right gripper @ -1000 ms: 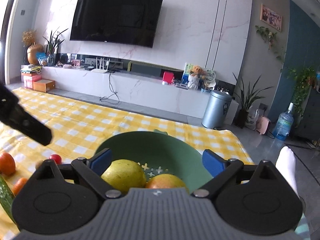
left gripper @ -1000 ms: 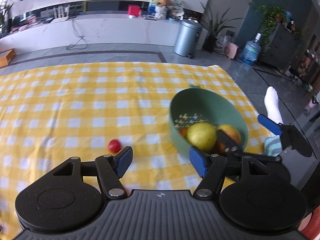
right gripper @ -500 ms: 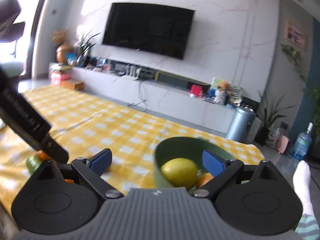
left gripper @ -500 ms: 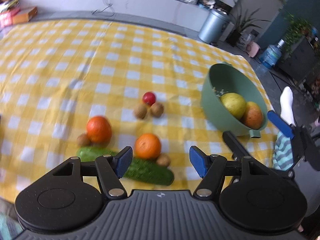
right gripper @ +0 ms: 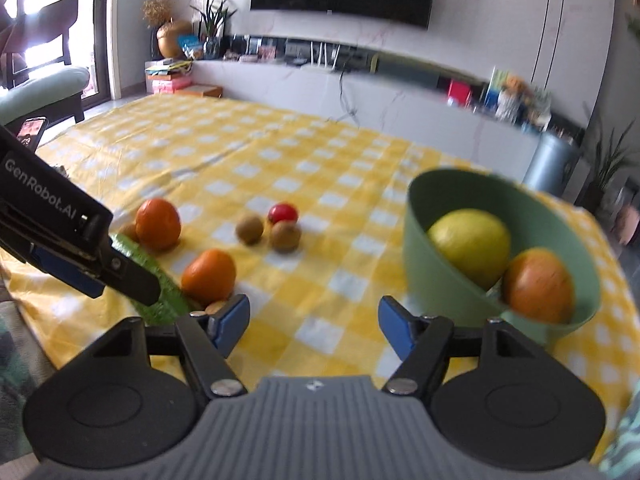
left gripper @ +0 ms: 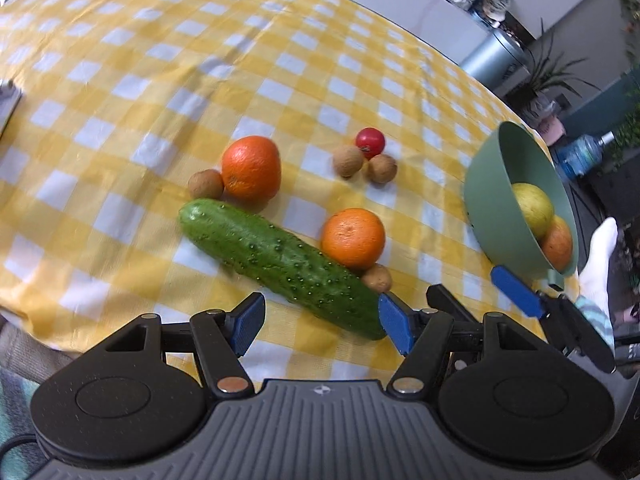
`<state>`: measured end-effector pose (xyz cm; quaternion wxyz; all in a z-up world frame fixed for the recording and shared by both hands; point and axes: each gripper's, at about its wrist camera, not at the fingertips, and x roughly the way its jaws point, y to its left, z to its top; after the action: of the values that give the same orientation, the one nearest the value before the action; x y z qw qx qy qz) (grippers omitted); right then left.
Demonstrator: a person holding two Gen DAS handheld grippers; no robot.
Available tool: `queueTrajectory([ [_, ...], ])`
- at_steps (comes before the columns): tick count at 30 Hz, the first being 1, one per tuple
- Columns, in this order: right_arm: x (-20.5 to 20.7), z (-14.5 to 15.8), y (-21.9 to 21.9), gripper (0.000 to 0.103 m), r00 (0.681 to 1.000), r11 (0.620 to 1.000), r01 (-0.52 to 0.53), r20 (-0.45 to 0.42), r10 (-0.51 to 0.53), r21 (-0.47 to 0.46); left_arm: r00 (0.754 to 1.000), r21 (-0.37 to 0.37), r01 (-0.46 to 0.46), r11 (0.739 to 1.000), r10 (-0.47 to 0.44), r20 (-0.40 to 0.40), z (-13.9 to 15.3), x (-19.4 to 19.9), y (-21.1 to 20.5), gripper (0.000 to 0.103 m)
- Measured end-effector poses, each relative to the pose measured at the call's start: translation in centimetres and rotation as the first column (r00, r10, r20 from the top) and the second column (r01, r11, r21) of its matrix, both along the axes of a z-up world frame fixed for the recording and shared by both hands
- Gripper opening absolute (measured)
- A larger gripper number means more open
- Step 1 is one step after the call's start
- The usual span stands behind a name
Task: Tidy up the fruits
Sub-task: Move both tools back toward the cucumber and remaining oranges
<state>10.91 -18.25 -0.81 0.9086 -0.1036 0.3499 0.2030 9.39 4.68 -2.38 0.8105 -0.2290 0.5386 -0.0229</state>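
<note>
A green bowl (left gripper: pixel 496 184) (right gripper: pixel 424 256) holds a yellow fruit (right gripper: pixel 470 246) and an orange fruit (right gripper: pixel 538 286). On the yellow checked cloth lie a cucumber (left gripper: pixel 280 262), two oranges (left gripper: pixel 251 167) (left gripper: pixel 353 238), a red tomato (left gripper: pixel 370 141) and several small brown fruits (left gripper: pixel 348 161). My left gripper (left gripper: pixel 320 322) is open and empty, above the cucumber's near end. My right gripper (right gripper: pixel 314 326) is open and empty, low over the cloth between the near orange (right gripper: pixel 209 276) and the bowl. The right gripper also shows in the left wrist view (left gripper: pixel 516 298).
A phone (right gripper: pixel 32 132) lies at the cloth's left edge. The table's near edge runs just under both grippers. A bin (right gripper: pixel 554 164), plants and a TV cabinet (right gripper: pixel 360 92) stand beyond the table. A socked foot (left gripper: pixel 598 256) is to the right of the bowl.
Both grippers have pulled back and to the left. The left view now looks down on the cucumber and oranges. The bowl has shifted to the right in both views.
</note>
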Motion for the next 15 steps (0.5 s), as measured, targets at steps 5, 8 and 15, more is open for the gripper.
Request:
queueTrajectory([
  [5,0.1,-0.7,0.6,0.068,1.0,1.0,-0.012,-0.024,0.011,-0.022,0.997,-0.06,-0.07,0.996,0.068,-0.03,-1.6,0.2,0.8,0.077],
  [8,0.3,-0.6,0.8,0.068,0.999,1.0,-0.025,-0.024,0.026,0.017,0.993,-0.08,-0.122,0.989,0.122,-0.004,-1.9,-0.1,1.3,0.075],
  [15,0.2,-0.6,2.0,0.058,0.996,0.997,-0.082,-0.036,0.082,0.014,0.984,-0.106,-0.171,0.98,0.174,0.026,-2.3,0.1,1.7,0.073],
])
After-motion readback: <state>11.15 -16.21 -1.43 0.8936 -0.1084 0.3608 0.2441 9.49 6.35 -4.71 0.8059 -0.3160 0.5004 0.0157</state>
